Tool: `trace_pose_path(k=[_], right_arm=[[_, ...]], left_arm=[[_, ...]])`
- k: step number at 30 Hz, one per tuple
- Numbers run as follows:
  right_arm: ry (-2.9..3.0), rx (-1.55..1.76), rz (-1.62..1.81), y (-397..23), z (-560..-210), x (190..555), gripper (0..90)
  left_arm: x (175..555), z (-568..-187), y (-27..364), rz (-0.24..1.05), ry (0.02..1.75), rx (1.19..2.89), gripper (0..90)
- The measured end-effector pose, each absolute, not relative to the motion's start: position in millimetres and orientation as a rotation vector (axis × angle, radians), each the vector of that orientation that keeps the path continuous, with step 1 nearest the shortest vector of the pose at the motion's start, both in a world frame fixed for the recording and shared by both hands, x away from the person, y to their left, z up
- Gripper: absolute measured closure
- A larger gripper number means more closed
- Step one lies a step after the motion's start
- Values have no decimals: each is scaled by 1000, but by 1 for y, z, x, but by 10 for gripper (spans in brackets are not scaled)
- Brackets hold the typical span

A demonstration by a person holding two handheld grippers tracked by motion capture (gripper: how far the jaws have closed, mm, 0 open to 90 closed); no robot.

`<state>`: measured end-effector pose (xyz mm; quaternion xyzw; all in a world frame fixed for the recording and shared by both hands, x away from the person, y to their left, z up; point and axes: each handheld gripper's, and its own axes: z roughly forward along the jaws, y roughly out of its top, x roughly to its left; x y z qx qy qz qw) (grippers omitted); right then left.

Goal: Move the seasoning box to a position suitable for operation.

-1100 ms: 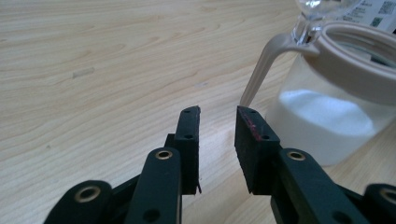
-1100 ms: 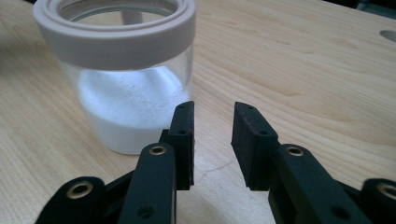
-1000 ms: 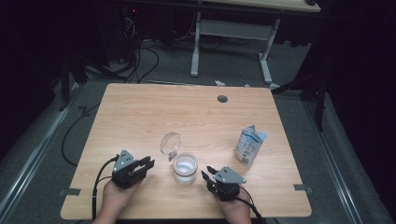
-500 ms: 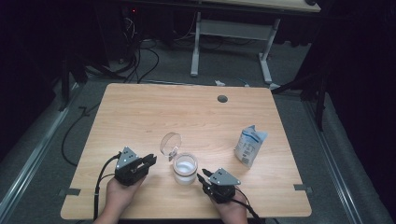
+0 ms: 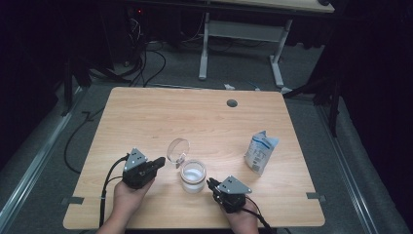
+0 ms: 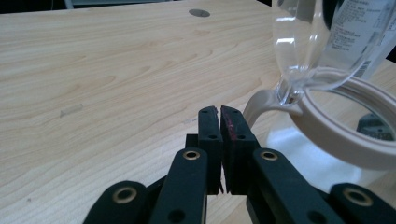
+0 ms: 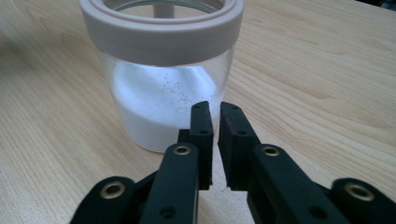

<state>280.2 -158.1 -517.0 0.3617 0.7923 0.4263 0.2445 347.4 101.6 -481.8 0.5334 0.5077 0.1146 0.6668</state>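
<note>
Dark floor and trailing cables ring a pale wooden surface where a person works with a gripper in each hand. Near the front edge stands a clear jar part-filled with white powder, its hinged lid flipped open and standing up at the jar's 11 o'clock; a white pouch stands well apart at the jar's 2 o'clock. The left gripper lies at the jar's 9 o'clock, pointing across toward the lid hinge, its jaws just closed tight together with nothing between them. The right gripper sits at the jar's 4 o'clock, just beside the glass wall and the nearer of the two; its jaws have just been closing as well and now stand almost together, a thin slit left, empty. From that gripper the jar rises dead ahead at 12 o'clock, upright on its base, so any hold on it likely calls for the jaws to spread first.
</note>
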Motion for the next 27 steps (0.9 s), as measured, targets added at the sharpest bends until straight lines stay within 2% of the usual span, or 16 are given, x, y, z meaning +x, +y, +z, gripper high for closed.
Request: trace_pose_path(k=[4,13,27], right_arm=[[2163,972,1175,-157,-516,279,898],[2168,961,1187,-154,-514,277,900],[2163,958,1193,-152,-514,278,899]], left_arm=[[350,-474,99,261,1137,1195,899],[354,-456,91,245,1111,1161,900],[351,-455,84,218,1096,1155,900]])
